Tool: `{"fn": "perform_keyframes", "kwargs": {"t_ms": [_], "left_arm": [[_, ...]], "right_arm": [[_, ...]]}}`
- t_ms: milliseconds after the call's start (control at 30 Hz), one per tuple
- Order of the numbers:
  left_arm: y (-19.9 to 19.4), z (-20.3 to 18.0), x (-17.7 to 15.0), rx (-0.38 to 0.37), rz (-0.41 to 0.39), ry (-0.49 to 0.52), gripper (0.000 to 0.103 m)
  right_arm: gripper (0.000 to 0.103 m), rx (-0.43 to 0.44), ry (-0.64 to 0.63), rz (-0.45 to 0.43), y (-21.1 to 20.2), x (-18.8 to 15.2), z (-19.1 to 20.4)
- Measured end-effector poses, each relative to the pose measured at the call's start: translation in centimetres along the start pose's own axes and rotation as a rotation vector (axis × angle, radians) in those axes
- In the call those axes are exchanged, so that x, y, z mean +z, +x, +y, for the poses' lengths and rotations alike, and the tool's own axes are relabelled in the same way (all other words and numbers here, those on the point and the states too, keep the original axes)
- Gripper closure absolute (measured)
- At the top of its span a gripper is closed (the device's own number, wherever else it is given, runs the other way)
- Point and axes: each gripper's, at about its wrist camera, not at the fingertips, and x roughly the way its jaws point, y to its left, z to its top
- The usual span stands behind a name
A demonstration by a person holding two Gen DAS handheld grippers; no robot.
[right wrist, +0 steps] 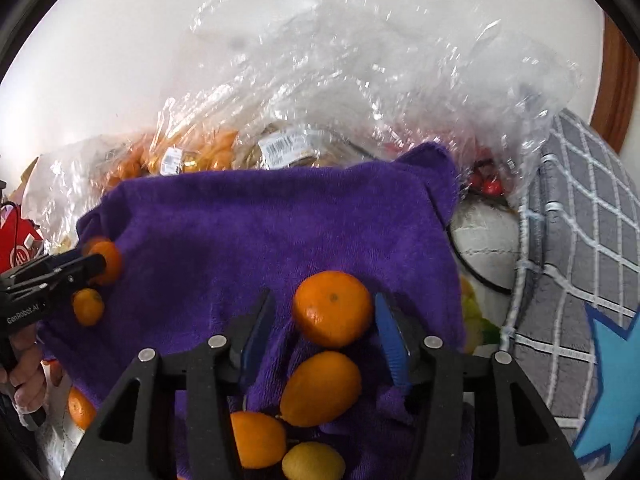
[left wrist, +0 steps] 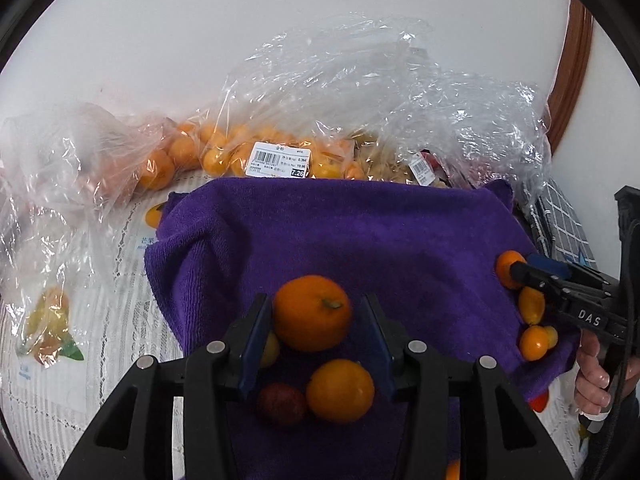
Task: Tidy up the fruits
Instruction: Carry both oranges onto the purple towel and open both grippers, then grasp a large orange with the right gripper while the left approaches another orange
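Both tools' jaws sit apart: left tool [left wrist: 316,312] straddles a tangerine [left wrist: 312,312] on the purple towel [left wrist: 360,232], right tool [right wrist: 324,312] another tangerine [right wrist: 333,309]. Soft, light, rolls; pinch its midline gently.

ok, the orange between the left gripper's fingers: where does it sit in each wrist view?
Left wrist: the orange is at lower centre, between the left gripper fingers.
Right wrist: at the far left edge, at the left gripper's fingertips.
Shared landmark: the purple towel under the fruit.
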Motion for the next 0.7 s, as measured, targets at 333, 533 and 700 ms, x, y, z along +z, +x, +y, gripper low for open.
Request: {"fn": "perform_keyframes", "kwargs": {"t_ms": [333,533,700], "left_arm": [[-6.4,0.4,-1.4,0.036,-0.058,-0.006,0.059],[-9.7,0.7,-4.9,0.093,-0.103,-0.001,0.059],[-10.5,2.0,-7.1,0.075,-0.061,-0.041,0.059]], "right_arm": [[0.05,-0.083,0.112,-0.104,-7.6,-1.4,0.0],[0.063,-0.057,0.077,-0.081,-10.1,-4.9,2.0],[0.065,0.005,0.015,-0.045,-10.0,-8.3,5.2]]}}
